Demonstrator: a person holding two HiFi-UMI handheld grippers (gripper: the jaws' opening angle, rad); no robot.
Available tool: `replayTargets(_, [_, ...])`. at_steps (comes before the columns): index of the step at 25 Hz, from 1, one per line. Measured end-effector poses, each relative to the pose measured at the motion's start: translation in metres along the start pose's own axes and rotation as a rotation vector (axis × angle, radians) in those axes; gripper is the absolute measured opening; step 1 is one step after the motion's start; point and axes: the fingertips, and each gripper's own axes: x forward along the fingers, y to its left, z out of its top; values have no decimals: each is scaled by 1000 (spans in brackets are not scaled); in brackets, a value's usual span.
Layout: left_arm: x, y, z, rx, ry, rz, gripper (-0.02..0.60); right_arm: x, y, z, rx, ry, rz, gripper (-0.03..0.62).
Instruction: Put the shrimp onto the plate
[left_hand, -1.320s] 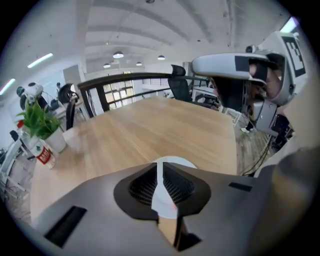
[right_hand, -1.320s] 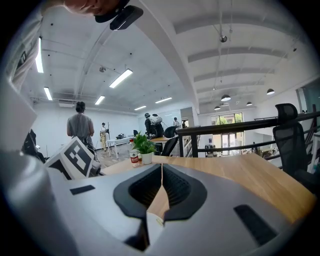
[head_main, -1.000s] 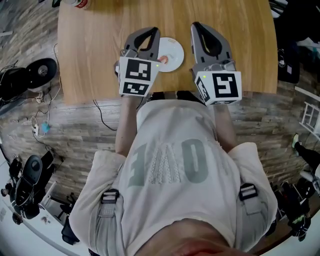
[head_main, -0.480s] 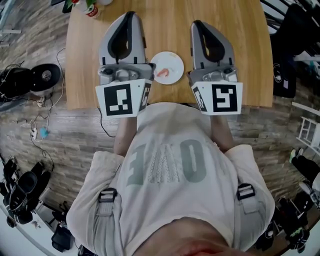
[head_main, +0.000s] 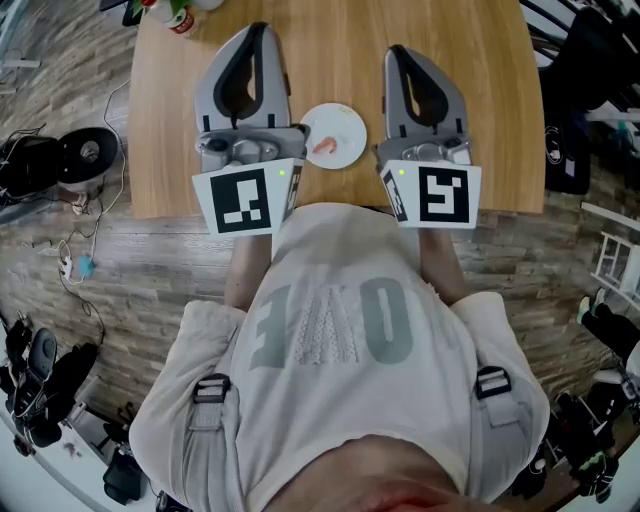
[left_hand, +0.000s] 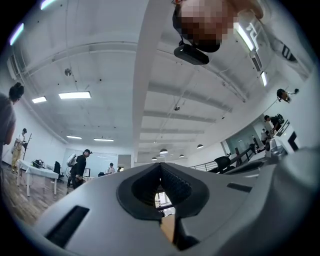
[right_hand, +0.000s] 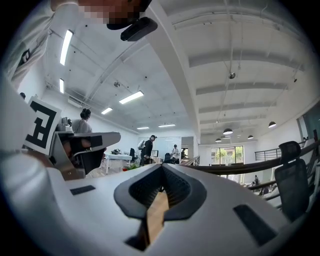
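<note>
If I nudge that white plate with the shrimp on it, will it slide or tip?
Probably slides: the plate looks shallow, flat on the smooth table. The shrimp lies near its rim, so it may slip off.

Shrimp on plate between left gripper and right gripper

Shrimp too small for detail; corner objects cropped.

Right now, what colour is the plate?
White plate; clearest in the head view.
</note>
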Motion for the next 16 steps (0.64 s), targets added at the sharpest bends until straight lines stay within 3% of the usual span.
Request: replayTargets(16, [-4, 3, -18, -2, 93, -12, 11, -4, 1, -11, 9, 39, -4, 20])
